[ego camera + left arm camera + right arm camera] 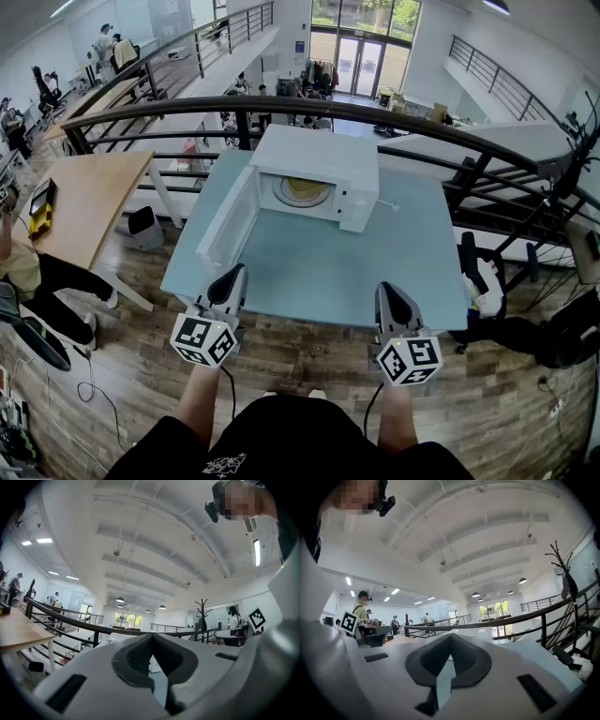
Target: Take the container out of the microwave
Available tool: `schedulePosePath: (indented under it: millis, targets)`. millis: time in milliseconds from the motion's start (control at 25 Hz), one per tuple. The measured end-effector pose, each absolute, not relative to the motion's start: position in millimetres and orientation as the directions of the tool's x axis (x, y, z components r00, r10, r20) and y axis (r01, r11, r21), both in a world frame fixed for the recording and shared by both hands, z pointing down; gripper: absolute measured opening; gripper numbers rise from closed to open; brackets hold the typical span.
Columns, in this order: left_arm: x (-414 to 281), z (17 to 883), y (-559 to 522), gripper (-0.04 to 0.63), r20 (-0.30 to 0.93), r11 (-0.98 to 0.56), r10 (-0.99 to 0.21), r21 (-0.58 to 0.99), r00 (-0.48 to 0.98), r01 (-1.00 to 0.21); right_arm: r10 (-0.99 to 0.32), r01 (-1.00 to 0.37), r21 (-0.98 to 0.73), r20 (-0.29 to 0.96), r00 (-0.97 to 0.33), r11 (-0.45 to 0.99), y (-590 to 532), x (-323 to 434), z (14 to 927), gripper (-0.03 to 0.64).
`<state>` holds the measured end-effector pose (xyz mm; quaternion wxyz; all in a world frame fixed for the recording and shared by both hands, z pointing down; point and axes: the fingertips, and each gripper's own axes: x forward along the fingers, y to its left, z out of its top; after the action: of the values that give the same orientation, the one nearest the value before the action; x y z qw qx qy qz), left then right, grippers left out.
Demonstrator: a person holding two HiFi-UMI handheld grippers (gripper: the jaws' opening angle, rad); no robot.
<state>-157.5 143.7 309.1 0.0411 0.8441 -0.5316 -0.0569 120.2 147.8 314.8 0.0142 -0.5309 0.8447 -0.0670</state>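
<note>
Left hand-held gripper (240, 271) pressed together, empty | right hand-held gripper (383, 288) likewise | container (304, 190) inside open microwave (319, 150)

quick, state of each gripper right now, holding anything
Left gripper: closed, holding nothing.
Right gripper: closed, holding nothing.

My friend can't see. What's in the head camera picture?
A white microwave stands on a light blue table, door open, a yellow container inside. At its near edge, the left gripper and right gripper are shut, empty.
</note>
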Motion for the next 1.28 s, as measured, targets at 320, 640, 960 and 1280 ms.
schedulePosePath:
  millis: [320, 640, 960, 1280]
  targets:
    - [-146.5, 304.0, 140.4, 0.008, -0.084, -0.425, -0.905, 0.137, 0.417, -0.895, -0.894, -0.890, -0.108, 0.022, -0.447, 0.442, 142.1, 125.2, 307.1, 0.006]
    - [-124.8, 300.6, 140.3, 0.008, -0.071, -0.443, -0.896, 0.101, 0.437, -0.891, -0.874, -0.869, -0.115, -0.001, -0.485, 0.482, 145.2, 129.9, 300.7, 0.008]
    - [-107.1, 304.9, 143.4, 0.008, -0.066, -0.426, -0.904, 0.086, 0.422, -0.901, -0.861, -0.855, -0.119, 0.006, -0.509, 0.505, 145.4, 142.1, 305.3, 0.008]
    - [-82.4, 303.8, 148.4, 0.008, -0.069, -0.417, -0.909, 0.089, 0.412, -0.905, -0.840, -0.834, -0.125, -0.001, -0.542, 0.538, 146.0, 156.9, 306.6, 0.008]
